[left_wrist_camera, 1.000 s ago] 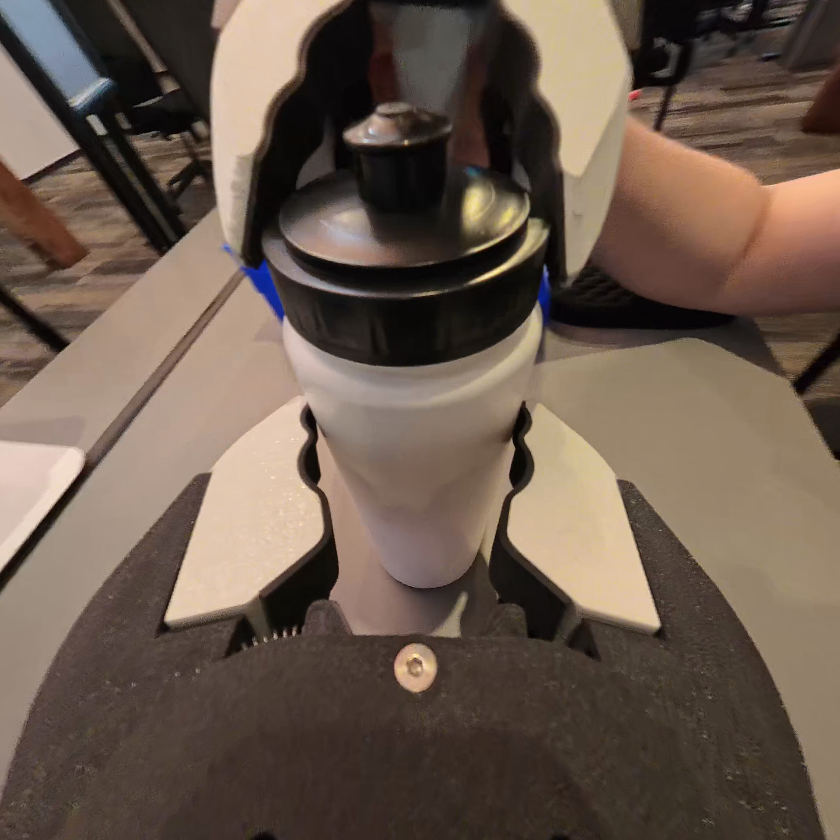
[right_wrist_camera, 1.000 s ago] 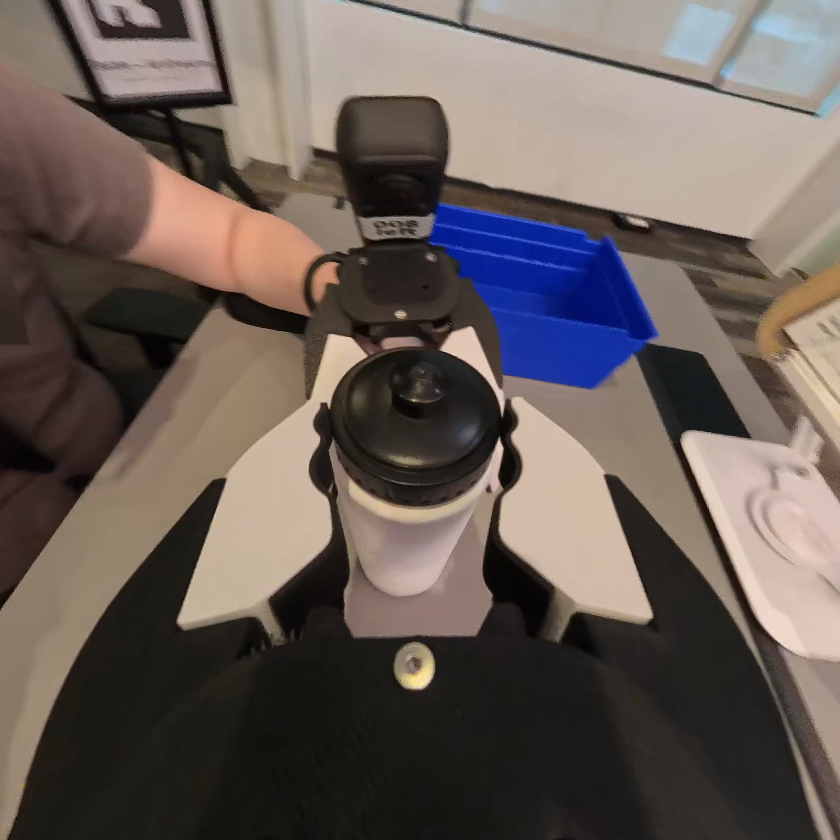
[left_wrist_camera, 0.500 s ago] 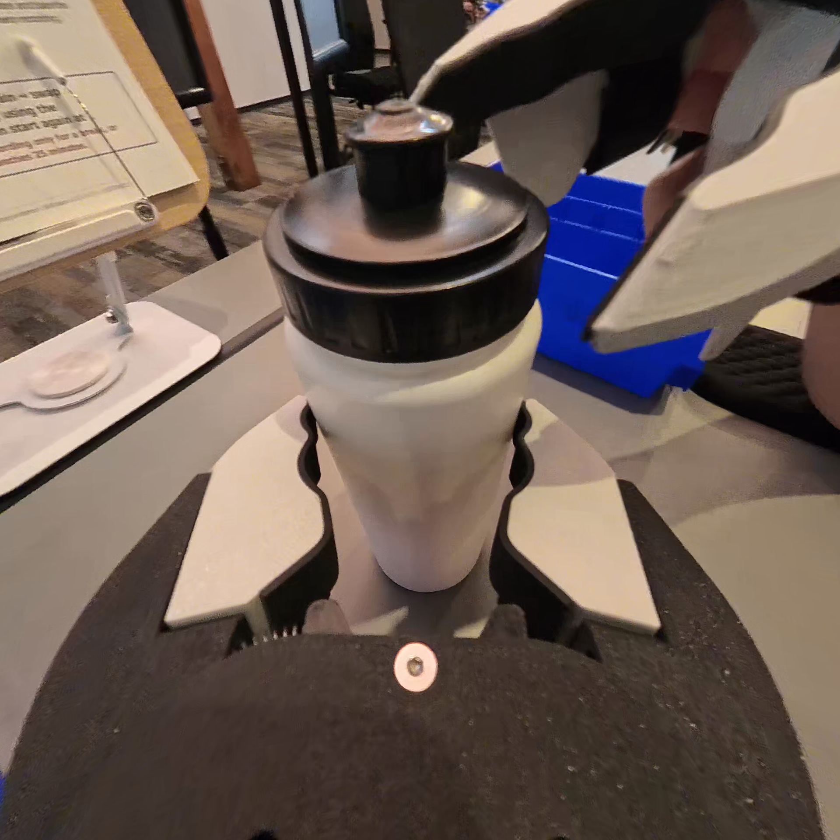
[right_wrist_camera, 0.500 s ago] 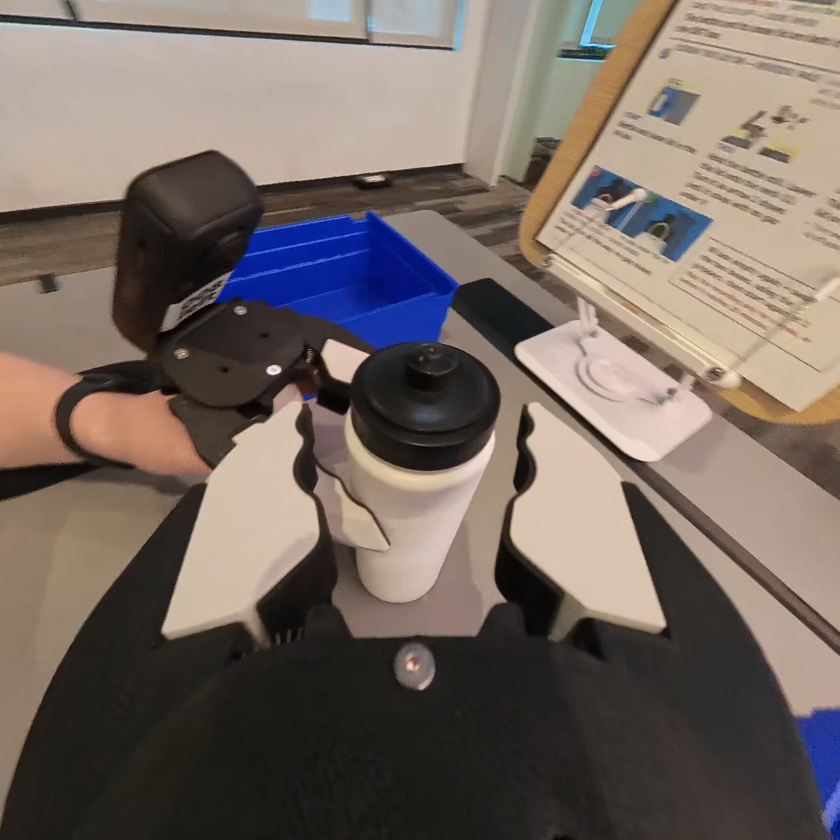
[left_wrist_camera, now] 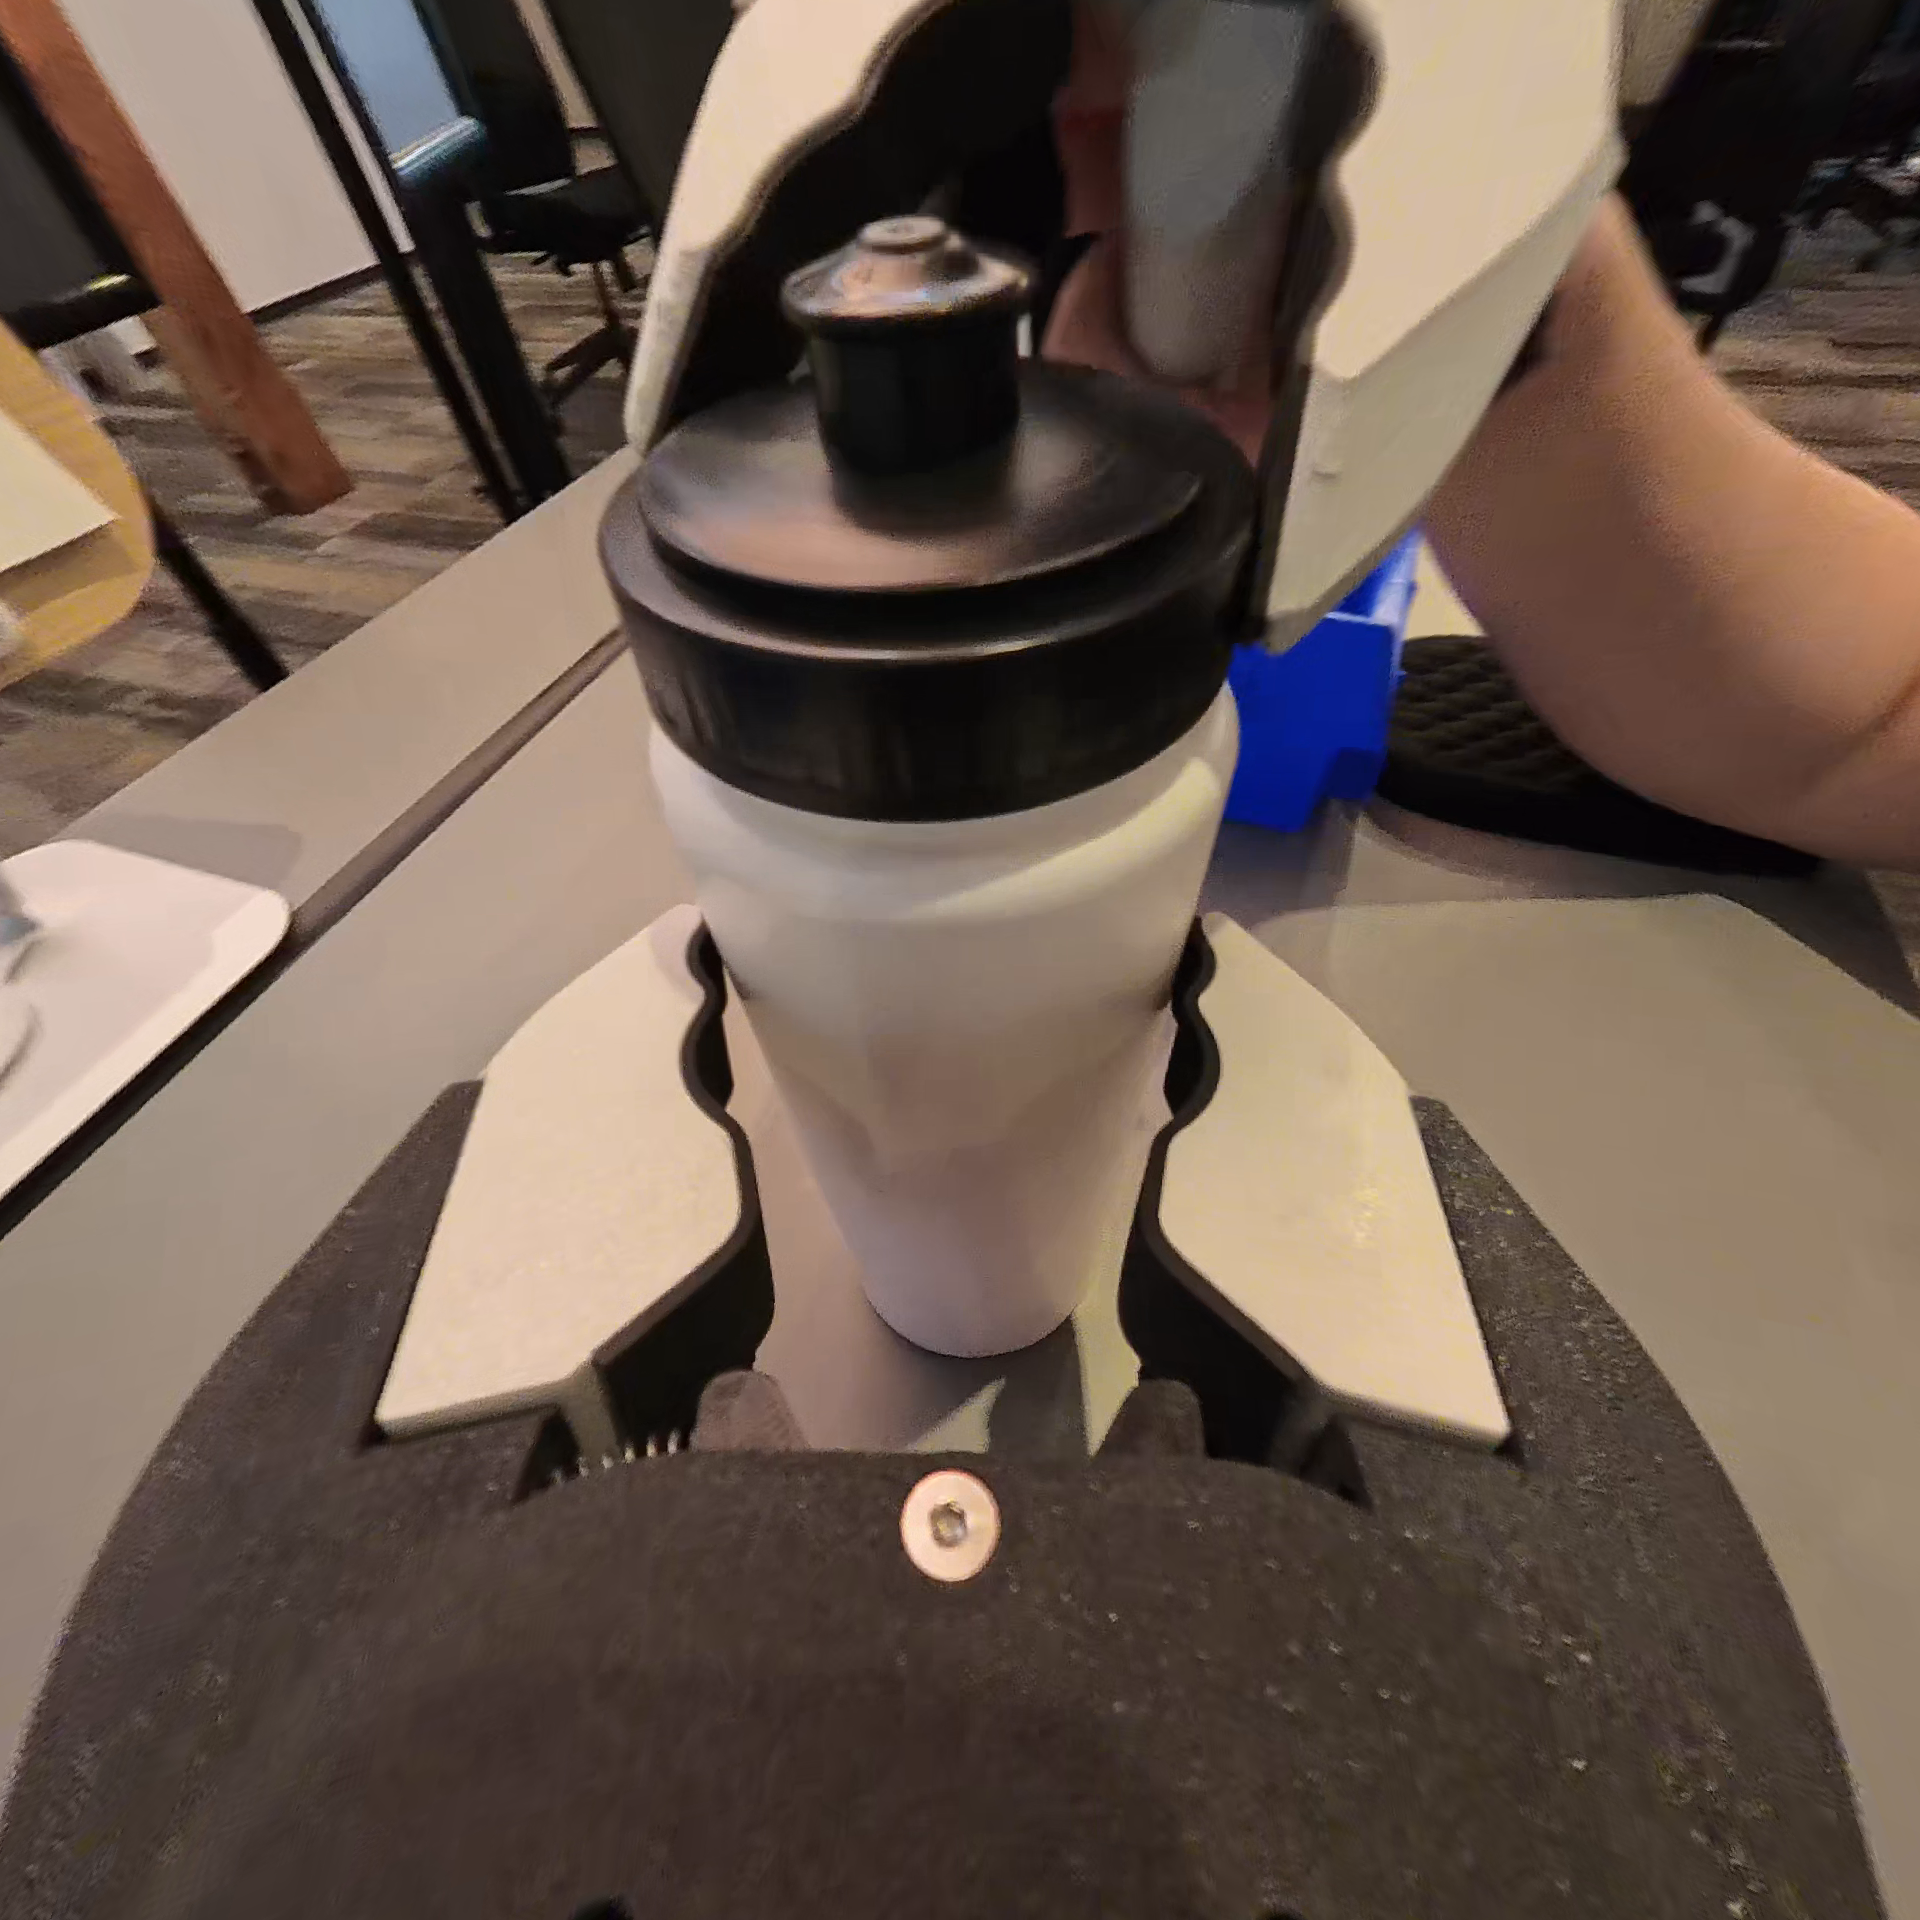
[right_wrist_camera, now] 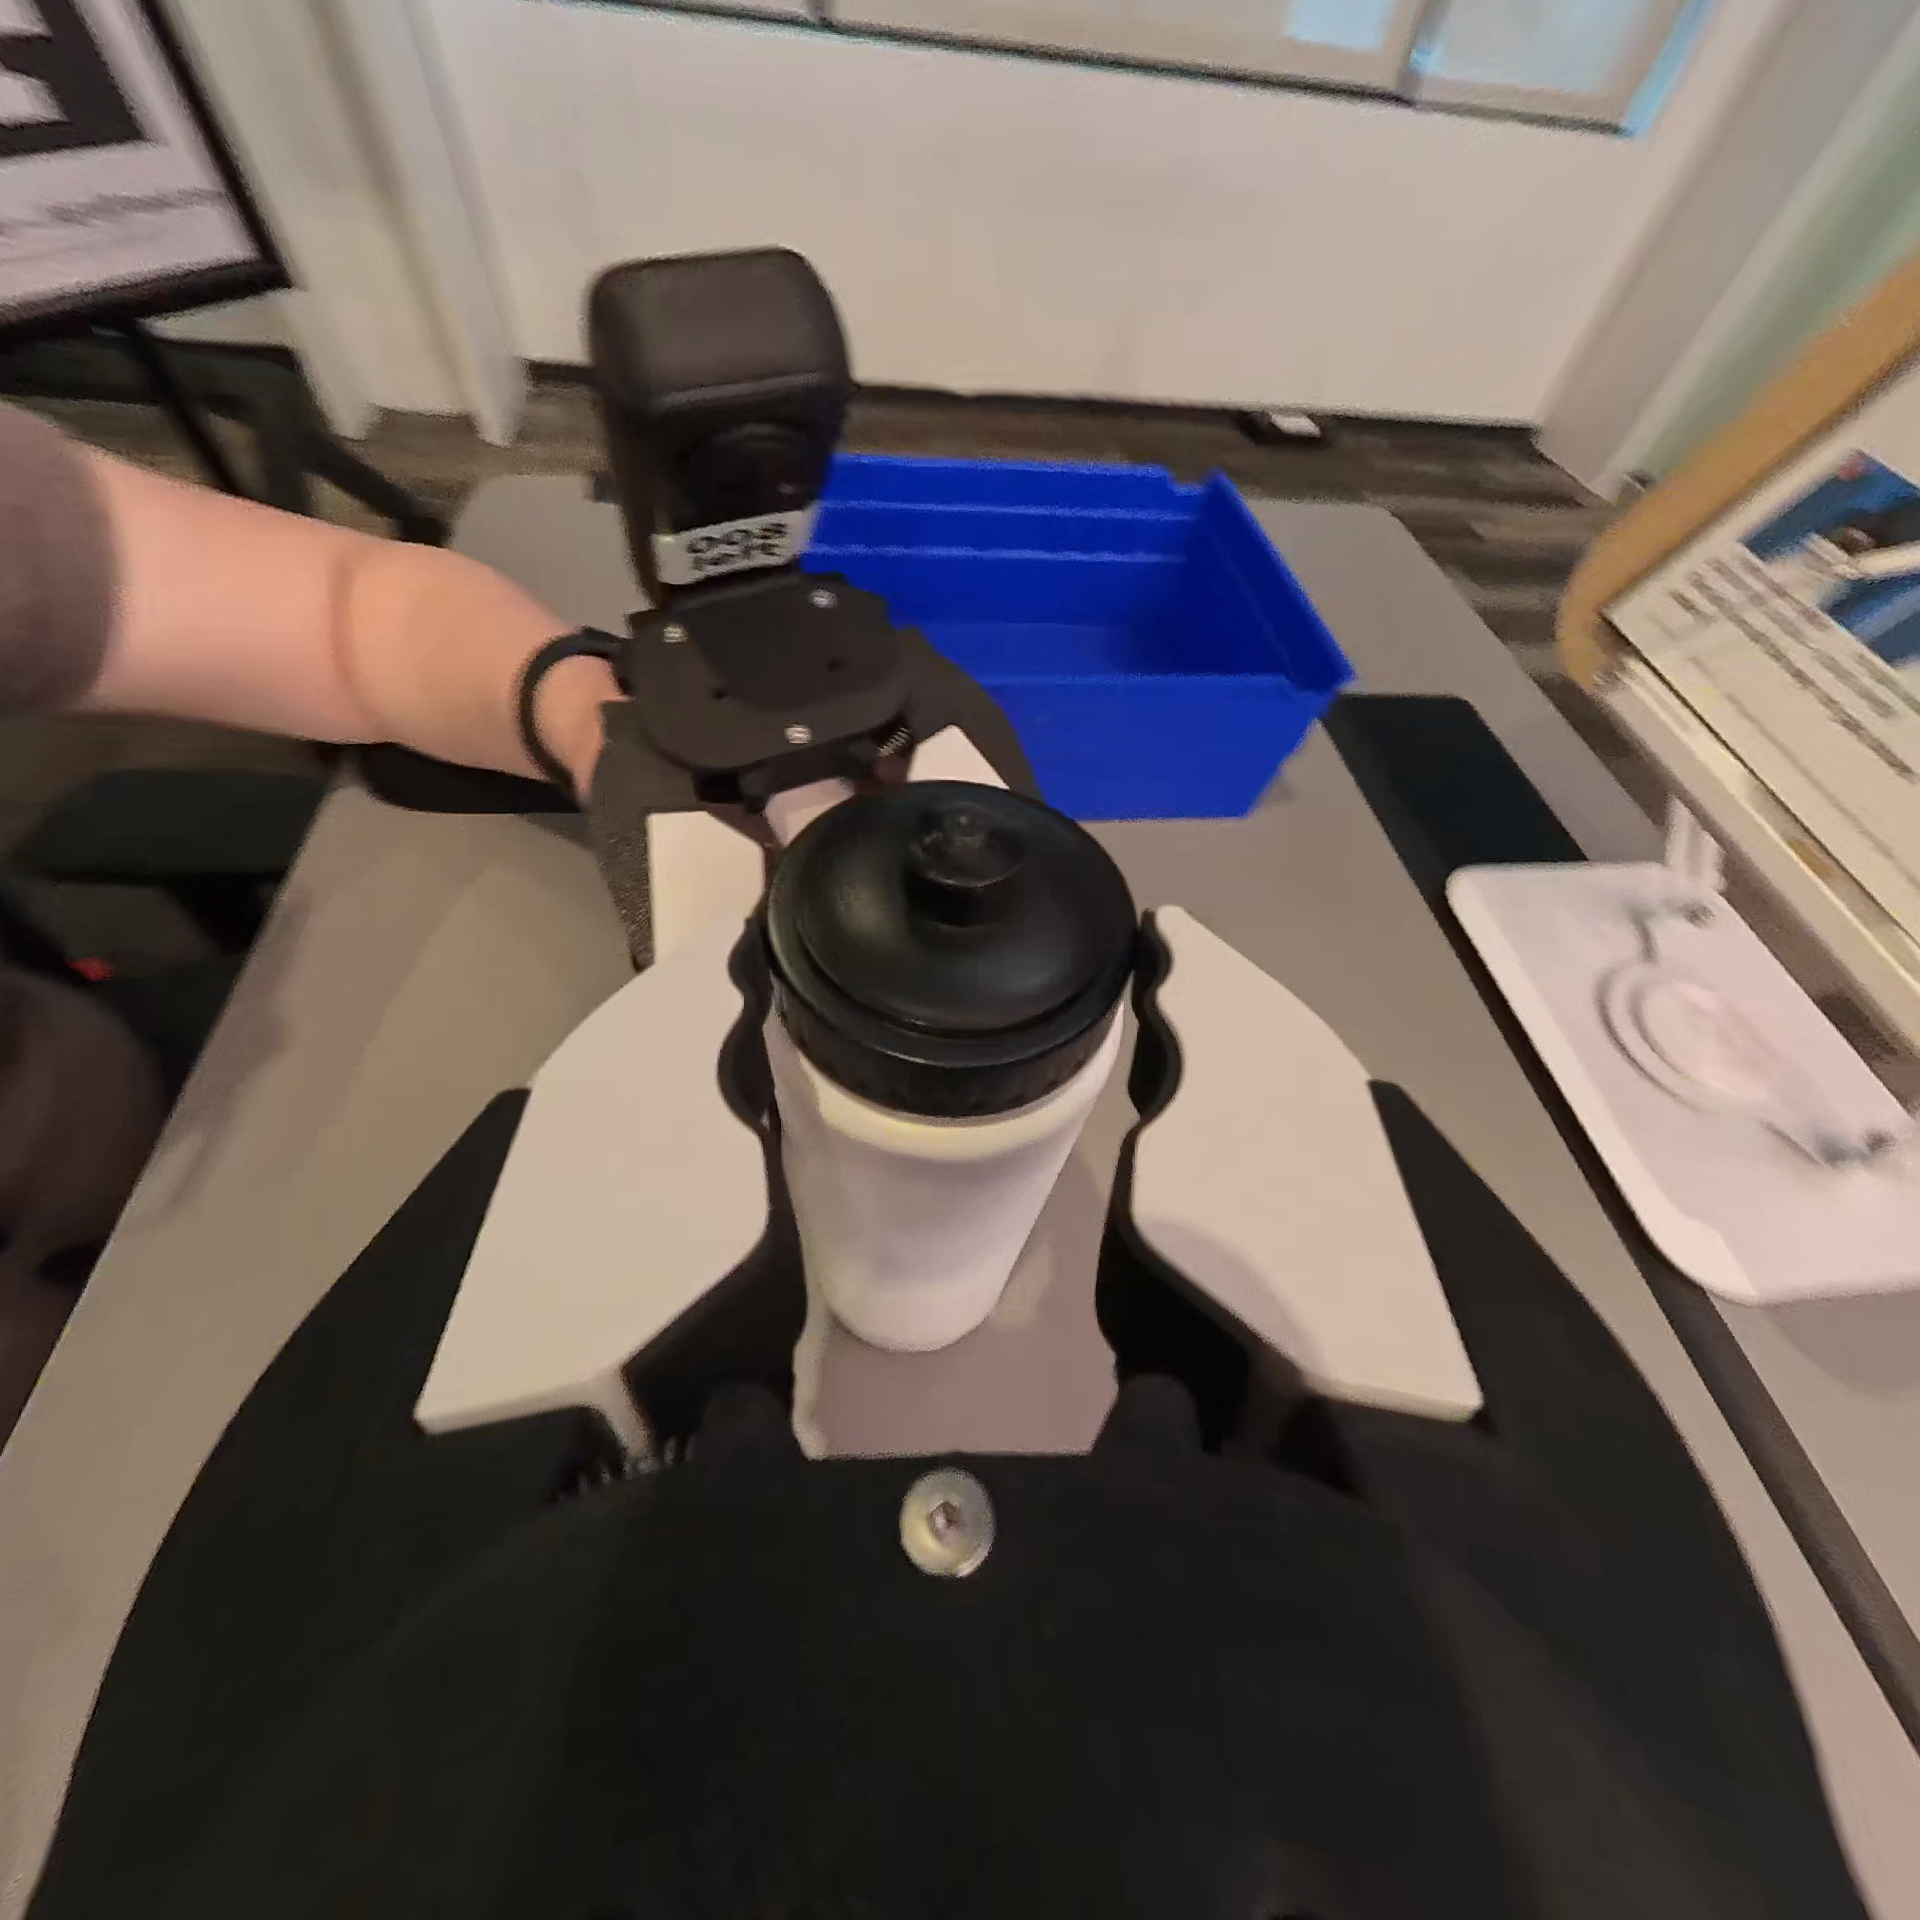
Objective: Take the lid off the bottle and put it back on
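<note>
Since half a second ago the right gripper (right_wrist_camera: 940, 1049) has swung back from the side and now has its jaws set around the lid (right_wrist_camera: 948, 961), one finger at each side of the black rim; whether they press on it or only bracket it cannot be told, as a thin gap seems to show on the right. That lid is a wide black screw cap with a ribbed skirt and a raised pull spout in its middle, seated squarely on the bottle (left_wrist_camera: 956, 1039), which is plain white, rounded at the shoulder and narrowing toward its base. It stands upright on the grey table (left_wrist_camera: 1558, 1143). Around its body the left gripper (left_wrist_camera: 951, 1049) has its jaws closed, wavy inner pads touching both sides below the shoulder. From the right wrist view that gripper reaches in from the far side, a bare forearm (right_wrist_camera: 312, 644) with a dark wrist strap behind it. On the far part of the table sits a blue bin (right_wrist_camera: 1091, 665), and to the right a white stand base (right_wrist_camera: 1683, 1091).
</note>
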Action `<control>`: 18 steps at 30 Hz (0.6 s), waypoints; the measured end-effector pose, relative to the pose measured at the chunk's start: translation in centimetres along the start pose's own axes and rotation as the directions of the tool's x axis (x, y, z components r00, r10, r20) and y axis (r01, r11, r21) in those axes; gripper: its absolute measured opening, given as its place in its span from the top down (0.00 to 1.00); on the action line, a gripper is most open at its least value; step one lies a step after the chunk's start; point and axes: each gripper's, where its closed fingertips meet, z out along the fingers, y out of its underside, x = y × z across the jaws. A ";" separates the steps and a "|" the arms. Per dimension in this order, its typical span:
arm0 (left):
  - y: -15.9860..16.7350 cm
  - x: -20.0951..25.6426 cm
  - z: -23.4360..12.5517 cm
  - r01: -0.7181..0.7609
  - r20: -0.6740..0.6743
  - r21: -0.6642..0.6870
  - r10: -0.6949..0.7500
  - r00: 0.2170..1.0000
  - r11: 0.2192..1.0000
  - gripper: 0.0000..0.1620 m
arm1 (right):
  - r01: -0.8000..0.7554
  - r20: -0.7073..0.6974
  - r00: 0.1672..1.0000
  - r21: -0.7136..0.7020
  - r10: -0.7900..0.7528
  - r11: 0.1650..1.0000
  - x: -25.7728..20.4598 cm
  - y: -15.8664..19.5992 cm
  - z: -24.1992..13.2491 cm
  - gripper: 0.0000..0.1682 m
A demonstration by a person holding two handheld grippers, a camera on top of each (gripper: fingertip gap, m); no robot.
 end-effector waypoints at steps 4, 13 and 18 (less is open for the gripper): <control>-0.2 1.9 0.1 -0.023 -0.130 0.025 0.026 0.991 0.999 0.49 | -0.018 0.192 0.981 0.107 -0.003 0.994 -1.4 0.0 -1.2 0.60; 0.2 -1.9 -0.4 0.037 0.122 0.017 -0.038 0.992 0.999 0.49 | -0.069 -0.236 0.968 0.096 0.090 0.993 1.8 -2.4 0.3 0.48; 0.3 -3.2 -0.8 0.089 0.196 0.024 -0.092 0.976 0.996 0.49 | -0.091 -0.477 0.873 0.042 0.100 0.995 2.9 -1.3 2.1 0.48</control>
